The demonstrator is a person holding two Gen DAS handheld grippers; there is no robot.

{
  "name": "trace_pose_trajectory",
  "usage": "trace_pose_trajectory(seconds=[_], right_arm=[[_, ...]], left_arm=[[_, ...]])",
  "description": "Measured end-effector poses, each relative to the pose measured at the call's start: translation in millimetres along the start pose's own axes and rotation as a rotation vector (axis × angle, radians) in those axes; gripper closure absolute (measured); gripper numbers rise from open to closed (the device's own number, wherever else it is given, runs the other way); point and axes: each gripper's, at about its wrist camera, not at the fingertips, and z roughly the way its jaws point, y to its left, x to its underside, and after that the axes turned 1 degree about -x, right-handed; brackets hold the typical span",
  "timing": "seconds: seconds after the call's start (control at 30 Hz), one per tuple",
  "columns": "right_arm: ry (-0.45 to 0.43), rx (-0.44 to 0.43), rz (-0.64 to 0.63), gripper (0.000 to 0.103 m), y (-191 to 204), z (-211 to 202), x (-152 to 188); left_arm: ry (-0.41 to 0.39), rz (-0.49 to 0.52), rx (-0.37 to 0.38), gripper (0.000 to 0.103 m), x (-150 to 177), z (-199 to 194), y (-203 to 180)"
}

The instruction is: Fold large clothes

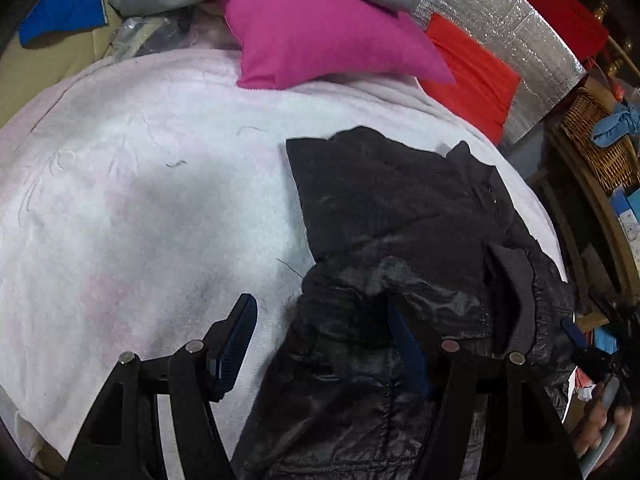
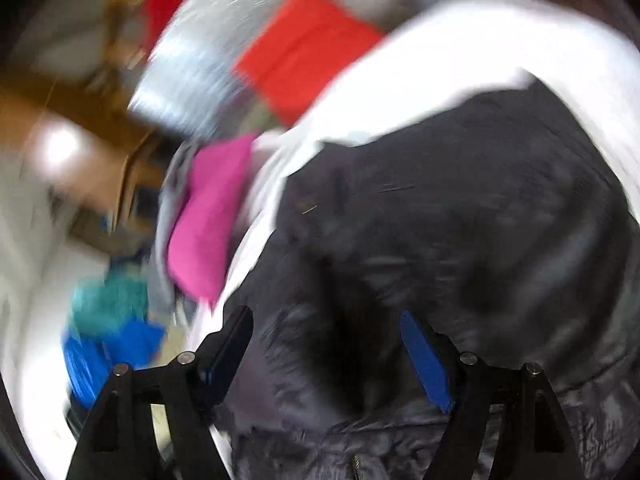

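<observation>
Slippage is our worry: with the dark padded jacket (image 1: 404, 240) lying on the white blanket (image 1: 140, 200), our left tongs (image 1: 324, 344) and right tongs (image 2: 328, 356) both gape empty above its slick fabric.

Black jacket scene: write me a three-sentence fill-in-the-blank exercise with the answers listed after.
1. The black jacket lies on a pale ____ blanket.
2. Beyond the jacket, a ____ cushion rests at the blanket's far edge.
3. Over the jacket, the left gripper and the right gripper both have their jaws ____, with nothing clamped.

Missing words: pink; magenta; open
</observation>
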Motion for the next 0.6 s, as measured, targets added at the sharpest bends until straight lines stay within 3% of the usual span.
trace_pose_trajectory(seconds=[0.13, 0.2, 0.3, 0.37, 0.5, 0.6], right_arm=[[0.050, 0.103, -0.292, 0.023, 62.1, 26.9, 35.6], [0.030, 0.116, -0.356, 0.023, 82.4, 32.5, 52.5], [0.069, 0.116, -0.431, 0.022, 108.5, 52.3, 62.6], [0.059, 0.183, -0.483, 0.022, 120.0, 65.9, 71.8], [0.050, 0.322, -0.479, 0.029, 104.9, 84.2, 74.7], [0.022, 0.325, -0.407, 0.042, 89.8, 70.5, 60.5]], left_arm=[[0.011, -0.050, 0.020, 0.035, -0.8, 2.2, 4.1], [0.001, -0.066, 0.031, 0.035, -1.8, -1.7, 7.8], [-0.024, -0.067, 0.021, 0.035, -3.0, -8.5, 13.9], [-0.024, -0.068, 0.003, 0.035, -3.3, -8.5, 18.9], [-0.004, -0.071, 0.017, 0.035, -1.8, -6.7, 23.3], [-0.007, -0.055, 0.030, 0.035, -2.5, -8.1, 19.1]])
